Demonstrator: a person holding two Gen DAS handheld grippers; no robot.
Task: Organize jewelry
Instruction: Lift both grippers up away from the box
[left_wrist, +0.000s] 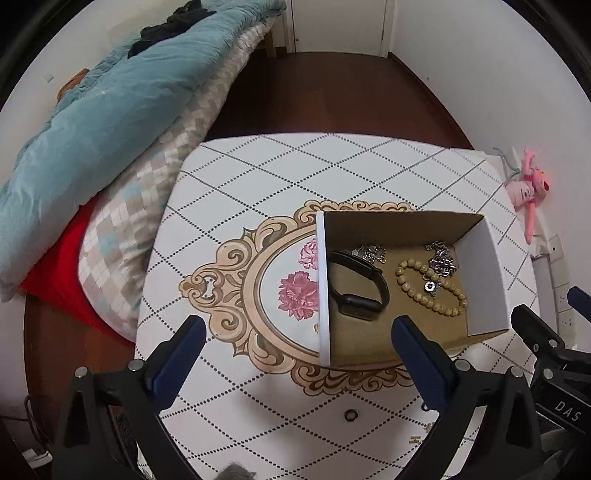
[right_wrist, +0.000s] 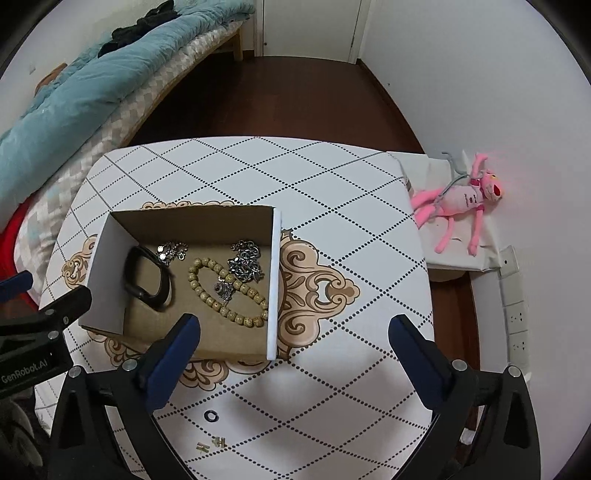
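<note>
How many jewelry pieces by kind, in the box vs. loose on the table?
In the box:
black wristband: 1
beaded bracelet: 1
chunky silver chain: 1
thin silver chain with discs: 1
Loose on the table:
dark ring: 1
small gold pieces: 2, type unclear
Total: 7

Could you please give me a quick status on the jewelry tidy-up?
Left gripper and right gripper open, empty, above table. Watch, beads, chains in box. Ring, small gold pieces outside, unobstructed.
</note>
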